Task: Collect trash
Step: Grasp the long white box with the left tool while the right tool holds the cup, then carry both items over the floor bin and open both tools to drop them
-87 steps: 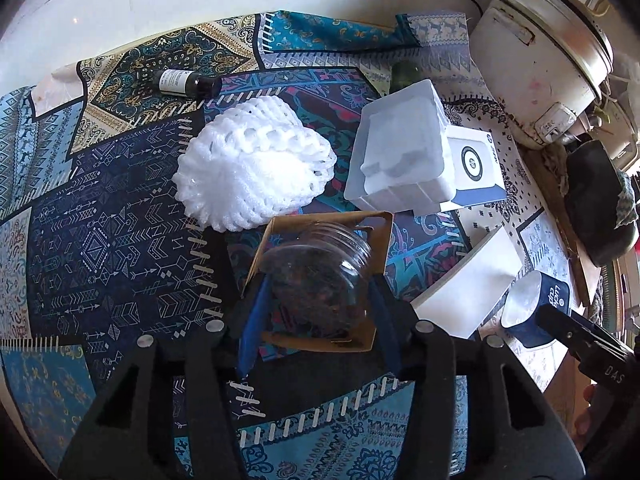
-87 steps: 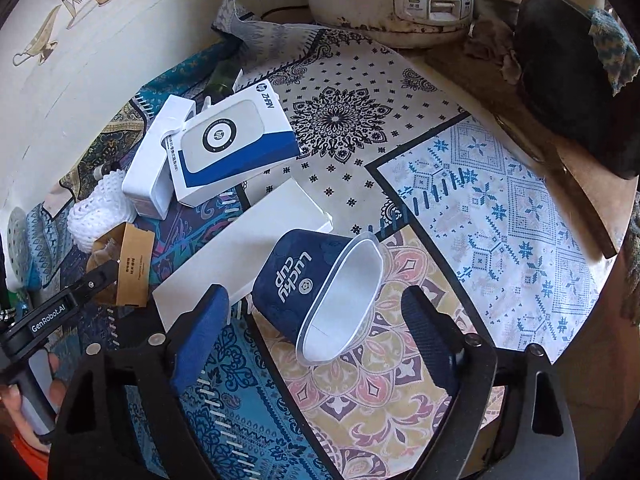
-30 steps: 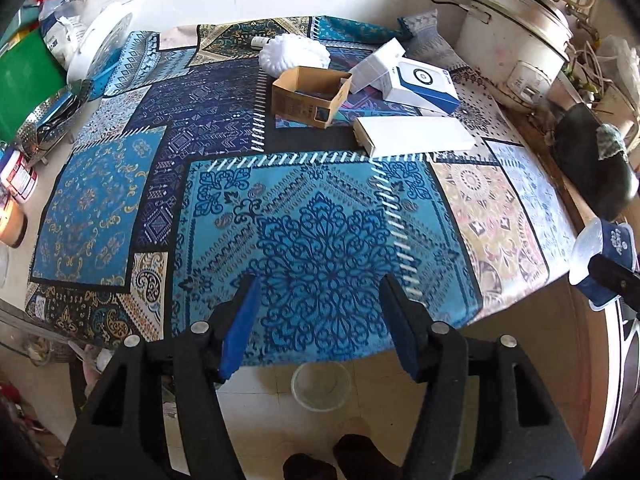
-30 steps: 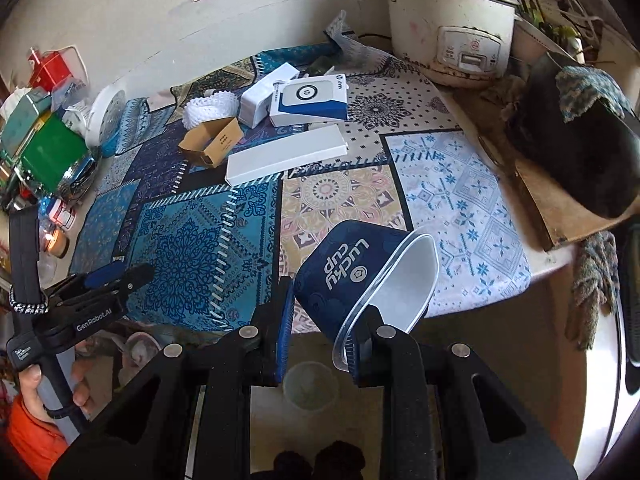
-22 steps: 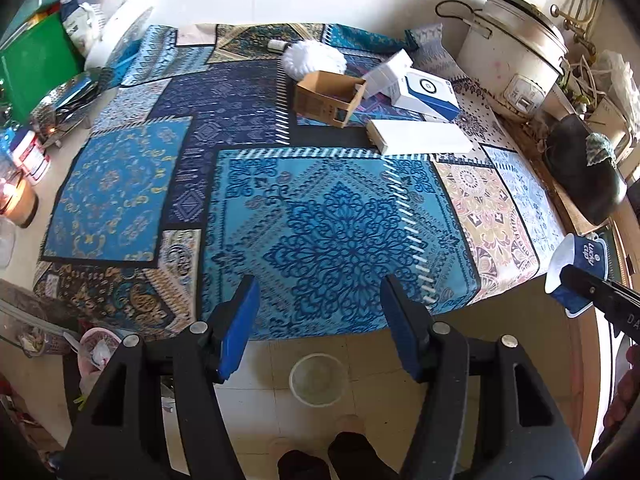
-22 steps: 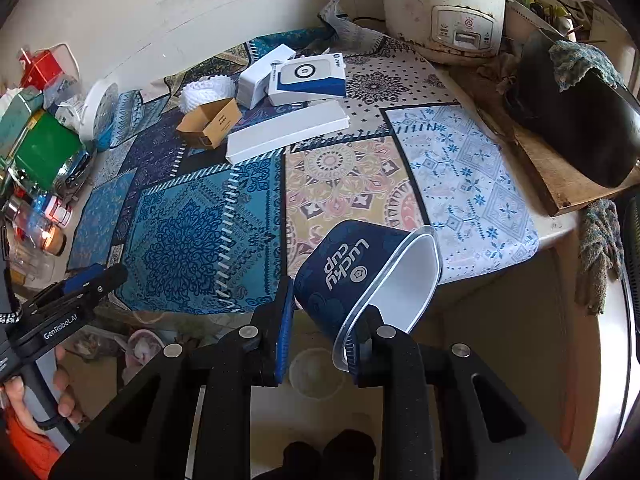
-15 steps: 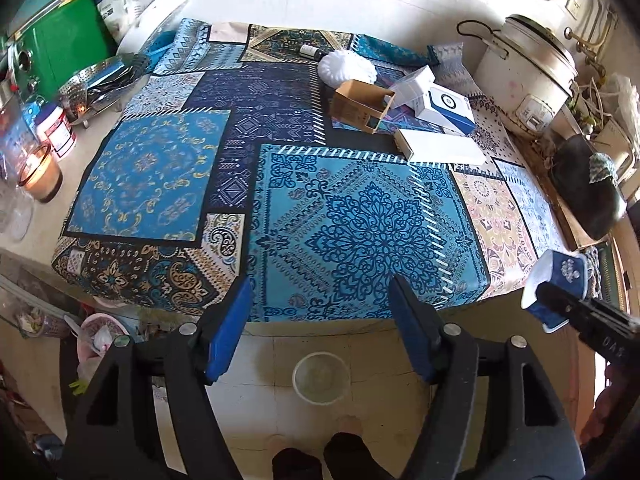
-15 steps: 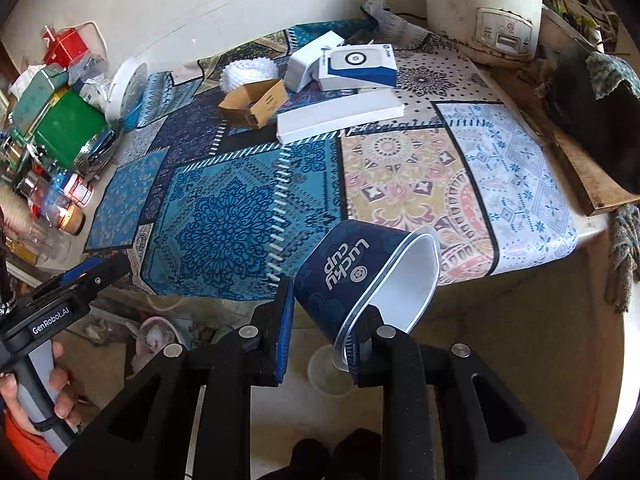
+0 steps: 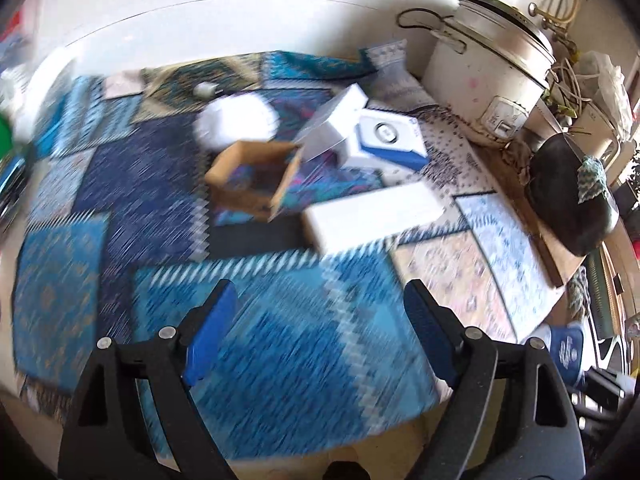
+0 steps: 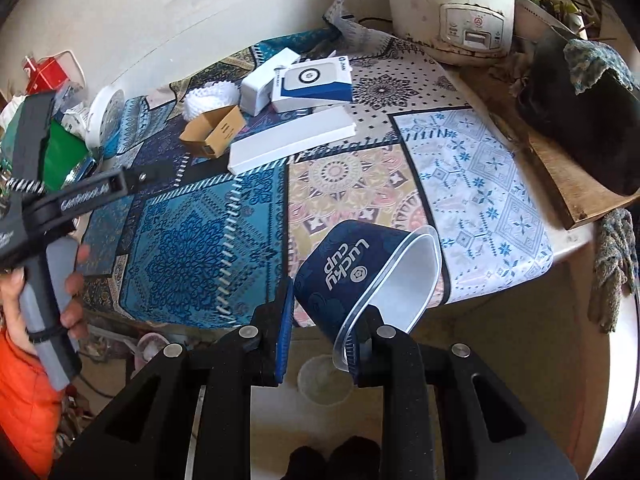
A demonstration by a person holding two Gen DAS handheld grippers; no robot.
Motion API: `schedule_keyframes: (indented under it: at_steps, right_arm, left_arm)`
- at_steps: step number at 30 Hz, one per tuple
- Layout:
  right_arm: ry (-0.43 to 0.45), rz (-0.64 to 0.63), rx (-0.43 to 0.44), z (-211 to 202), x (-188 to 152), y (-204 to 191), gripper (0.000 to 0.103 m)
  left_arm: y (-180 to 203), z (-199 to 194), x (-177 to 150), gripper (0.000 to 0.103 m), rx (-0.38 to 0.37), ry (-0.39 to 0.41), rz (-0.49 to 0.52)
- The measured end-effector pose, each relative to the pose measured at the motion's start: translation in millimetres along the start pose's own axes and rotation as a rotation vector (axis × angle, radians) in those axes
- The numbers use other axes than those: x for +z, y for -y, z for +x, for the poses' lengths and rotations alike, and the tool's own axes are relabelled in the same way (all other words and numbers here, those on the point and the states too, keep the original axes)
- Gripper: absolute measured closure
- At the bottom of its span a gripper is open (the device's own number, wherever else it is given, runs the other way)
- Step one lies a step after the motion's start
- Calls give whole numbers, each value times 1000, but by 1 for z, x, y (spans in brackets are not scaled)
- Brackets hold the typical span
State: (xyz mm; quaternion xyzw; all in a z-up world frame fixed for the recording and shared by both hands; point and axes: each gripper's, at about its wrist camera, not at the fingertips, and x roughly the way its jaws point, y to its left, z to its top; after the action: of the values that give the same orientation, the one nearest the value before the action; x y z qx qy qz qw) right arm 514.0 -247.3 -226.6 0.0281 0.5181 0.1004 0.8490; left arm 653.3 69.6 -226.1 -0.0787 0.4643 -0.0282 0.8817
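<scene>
My right gripper (image 10: 320, 332) is shut on a squashed dark blue "lucky cup" paper cup (image 10: 360, 268), held off the table's front edge above a clear bin (image 10: 324, 384) on the floor. The cup also shows in the left wrist view (image 9: 566, 350) at the far right. My left gripper (image 9: 320, 336) is open and empty over the blue patterned tablecloth (image 9: 280, 344); this view is blurred. On the table lie an open cardboard box (image 9: 256, 178), a flat white box (image 9: 372, 216), a white-and-blue box (image 9: 388, 142), a small white box (image 10: 268, 80) and a white foam net (image 9: 236, 124).
A white rice cooker (image 10: 452, 8) stands at the back right. A dark bag (image 10: 580, 112) lies on a wooden board at the right edge. Green and red containers (image 10: 60, 156) crowd the table's left end. The left gripper's handle (image 10: 52, 216) shows in the right wrist view.
My left gripper has swung forward toward the table, its jaws still wide open. My right gripper keeps the cup and has drawn nearer the table edge over the bin.
</scene>
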Motion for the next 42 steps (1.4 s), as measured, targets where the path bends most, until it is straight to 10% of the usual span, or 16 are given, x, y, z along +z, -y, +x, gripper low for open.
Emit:
schedule_keyframes:
  at_steps: [14, 23, 29, 33, 42]
  right_arm:
    - [-2, 43, 1, 5, 23, 71, 82]
    - [-13, 31, 21, 5, 25, 78, 82]
    - [-30, 12, 34, 6, 21, 71, 82]
    - [-32, -9, 40, 2, 16, 63, 82]
    - [-39, -26, 54, -7, -7, 37, 82]
  left_arm:
    - [32, 139, 69, 18, -63, -172, -7]
    - [38, 112, 25, 18, -129, -208, 36]
    - [61, 103, -4, 19, 9, -175, 185]
    - [71, 96, -18, 47, 52, -144, 228]
    - [67, 57, -58, 53, 40, -142, 166]
